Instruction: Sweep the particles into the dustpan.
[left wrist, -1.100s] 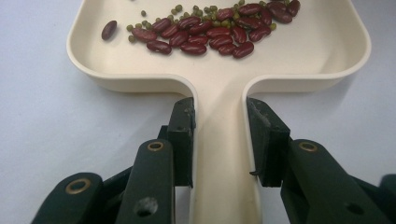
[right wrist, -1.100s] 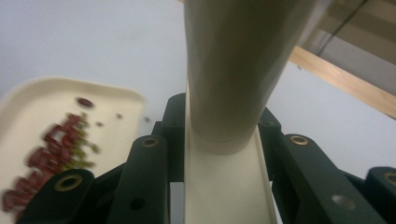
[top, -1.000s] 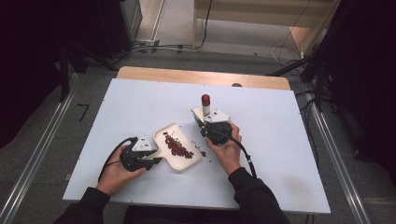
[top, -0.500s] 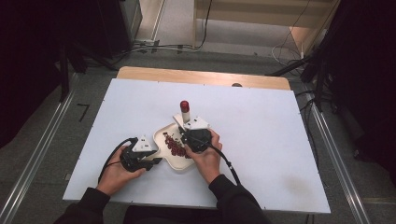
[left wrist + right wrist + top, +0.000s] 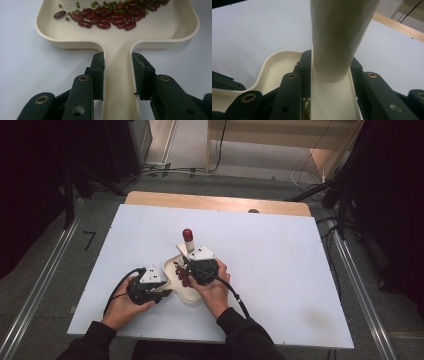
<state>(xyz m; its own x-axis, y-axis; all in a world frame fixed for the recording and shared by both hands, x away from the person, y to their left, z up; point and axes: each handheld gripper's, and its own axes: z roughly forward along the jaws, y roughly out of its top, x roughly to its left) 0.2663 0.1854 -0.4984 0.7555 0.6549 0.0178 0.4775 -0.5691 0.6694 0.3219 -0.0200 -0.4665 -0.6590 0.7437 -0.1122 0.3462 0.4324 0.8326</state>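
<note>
White worktop [image 5: 280, 270], wood strip along its far edge. Near the person's edge sits a cream tray [image 5: 175, 27] with a flat handle, flat on the worktop. Left gripper [image 5: 147, 287] jaws are clamped on that handle from both sides, clear in the left gripper view, bracing the tray. Right gripper [image 5: 200, 267] is over the tray, jaws closed on a cream scoop [image 5: 334, 100]: the channel-shaped handle runs between them and a rounded cream body rises ahead. In the high view the scoop's far end [image 5: 187, 236] looks red, likely loaded or capped; can't tell which. Red kidney beans [image 5: 110, 17] lie in a band across the tray floor, small green mung beans [image 5: 110, 5] mixed along the far side.

Progress: looks like mid-transfer or sorting with the scoop. The tray is secured, the tool is in hand above the beans, and the beans lie in the tray. Left to do, as a guess: scooping or tipping, then setting down. No second container in sight.
</note>
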